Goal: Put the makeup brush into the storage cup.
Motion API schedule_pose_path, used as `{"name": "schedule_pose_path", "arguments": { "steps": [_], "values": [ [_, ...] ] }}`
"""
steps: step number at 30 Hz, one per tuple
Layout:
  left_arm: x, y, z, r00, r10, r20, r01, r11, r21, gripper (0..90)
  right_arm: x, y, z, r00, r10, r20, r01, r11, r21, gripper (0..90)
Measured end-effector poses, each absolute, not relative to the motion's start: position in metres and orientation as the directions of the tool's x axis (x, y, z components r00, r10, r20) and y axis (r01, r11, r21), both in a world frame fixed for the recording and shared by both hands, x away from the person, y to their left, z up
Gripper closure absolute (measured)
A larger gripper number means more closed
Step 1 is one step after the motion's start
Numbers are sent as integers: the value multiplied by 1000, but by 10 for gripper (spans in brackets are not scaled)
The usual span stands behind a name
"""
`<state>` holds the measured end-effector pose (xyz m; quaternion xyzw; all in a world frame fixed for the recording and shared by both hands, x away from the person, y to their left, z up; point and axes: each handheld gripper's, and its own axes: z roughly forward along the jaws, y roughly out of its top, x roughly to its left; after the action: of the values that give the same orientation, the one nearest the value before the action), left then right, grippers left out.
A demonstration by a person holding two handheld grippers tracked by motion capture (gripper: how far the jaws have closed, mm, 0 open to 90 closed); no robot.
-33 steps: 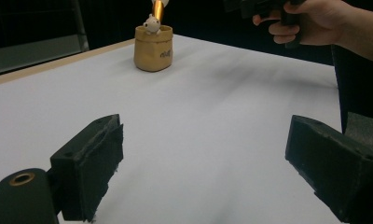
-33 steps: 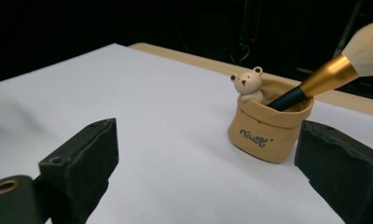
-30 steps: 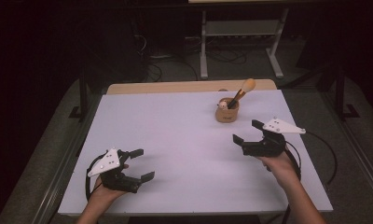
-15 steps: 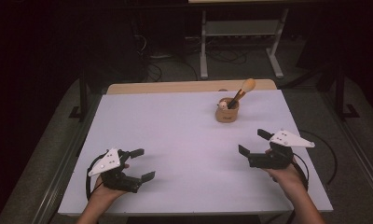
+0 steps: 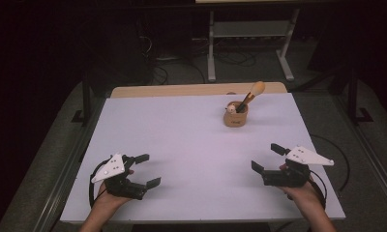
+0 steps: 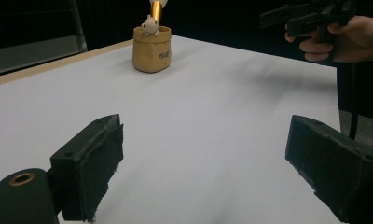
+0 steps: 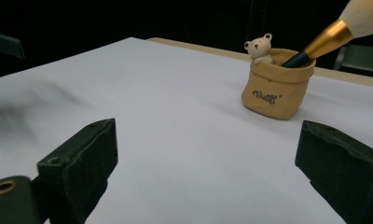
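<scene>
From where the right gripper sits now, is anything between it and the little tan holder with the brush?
Nothing visible. Bare white table lies between the open right gripper and the tan holder, which holds the brush. The left gripper is off at the near left edge.

Both forearms come in low from the near edge, each hand wrapped around its tool. The left tool (image 5: 142, 170) sits near the front left corner, jaws spread wide with nothing between them, pointing inward and away. The right tool (image 5: 267, 158) is held by the right hand (image 5: 298, 189) near the front right, just above the surface, jaws likewise wide apart and bare, aimed toward the left
</scene>
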<state>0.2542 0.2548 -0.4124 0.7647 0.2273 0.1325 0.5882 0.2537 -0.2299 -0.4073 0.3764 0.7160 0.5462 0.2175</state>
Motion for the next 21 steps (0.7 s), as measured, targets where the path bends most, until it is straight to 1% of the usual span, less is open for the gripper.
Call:
{"name": "schedule_pose_path", "arguments": {
  "steps": [6,14,18,21],
  "values": [
    [255,254,-412,861,505,-65,191,-203,960,106,246,-231,-414,-624,776,93,312,138,940,51],
    [254,255,-412,862,504,-61,188,-206,960,106,235,-232,-418,-625,775,98,313,134,940,53],
    [254,253,-413,862,502,-60,192,-215,958,107,235,-232,-420,-623,777,83,308,146,940,54],
    [255,253,-414,861,504,-60,194,-218,956,107,236,-232,-422,-622,779,81,322,161,933,54]
  ]
}}
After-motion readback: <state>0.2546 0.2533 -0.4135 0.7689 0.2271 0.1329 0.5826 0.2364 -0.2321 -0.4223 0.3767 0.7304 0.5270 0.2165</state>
